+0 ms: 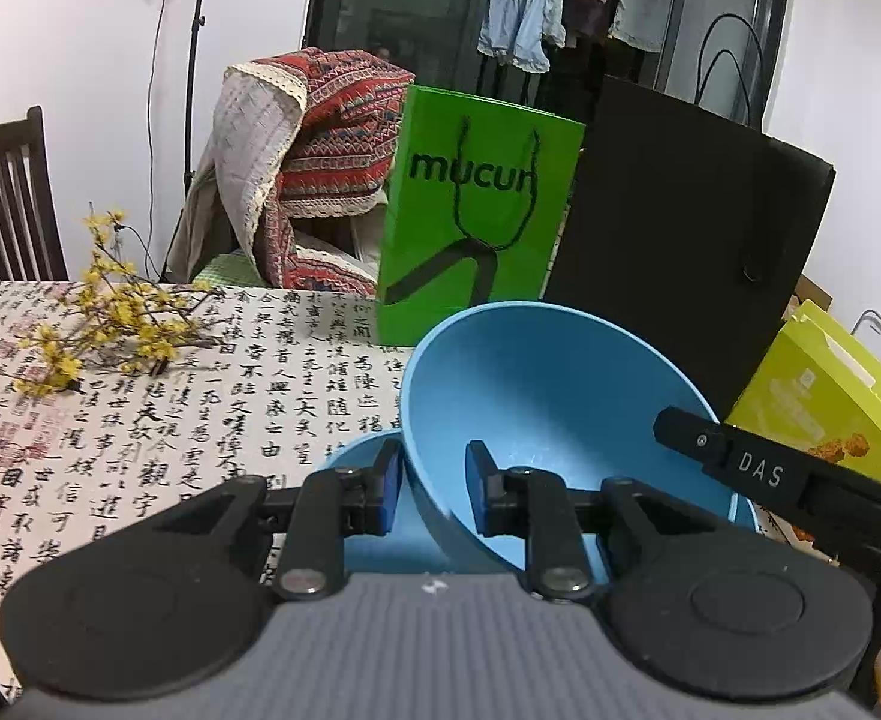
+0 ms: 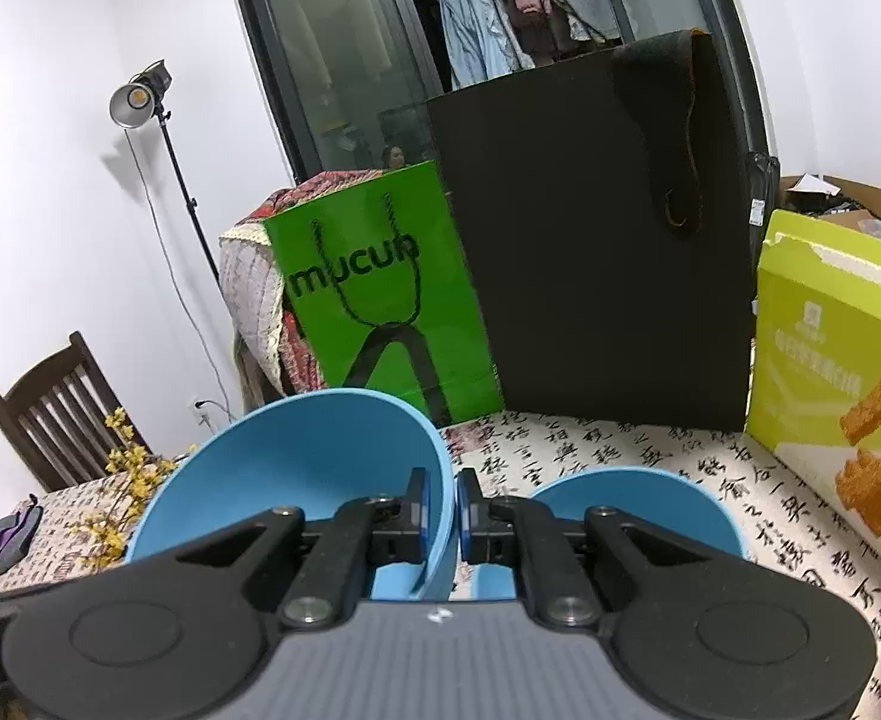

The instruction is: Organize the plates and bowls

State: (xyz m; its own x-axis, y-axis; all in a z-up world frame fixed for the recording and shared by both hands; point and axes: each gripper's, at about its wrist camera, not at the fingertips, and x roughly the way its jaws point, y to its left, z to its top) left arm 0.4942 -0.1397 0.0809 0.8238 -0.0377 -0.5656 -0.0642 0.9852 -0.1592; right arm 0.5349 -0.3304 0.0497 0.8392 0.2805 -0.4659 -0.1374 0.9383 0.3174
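Observation:
A large blue bowl (image 1: 554,396) hangs tilted above the table, its opening facing me. My left gripper (image 1: 434,483) is shut on its left rim, one blue pad outside the wall and one inside. My right gripper (image 2: 440,510) is shut on the opposite rim of the same bowl (image 2: 308,468); its black finger (image 1: 710,447) shows at the right of the left wrist view. A second blue bowl (image 1: 368,534) lies on the tablecloth just below the held one, and in the right wrist view this second bowl (image 2: 638,501) sits to the right of my fingers.
A green paper bag (image 1: 476,210) and a tall black bag (image 1: 680,240) stand close behind the bowls. A yellow-green snack box (image 2: 842,372) stands at the right. Yellow flower sprigs (image 1: 110,324) lie at the left on the calligraphy tablecloth (image 1: 200,420). Chairs stand beyond the table.

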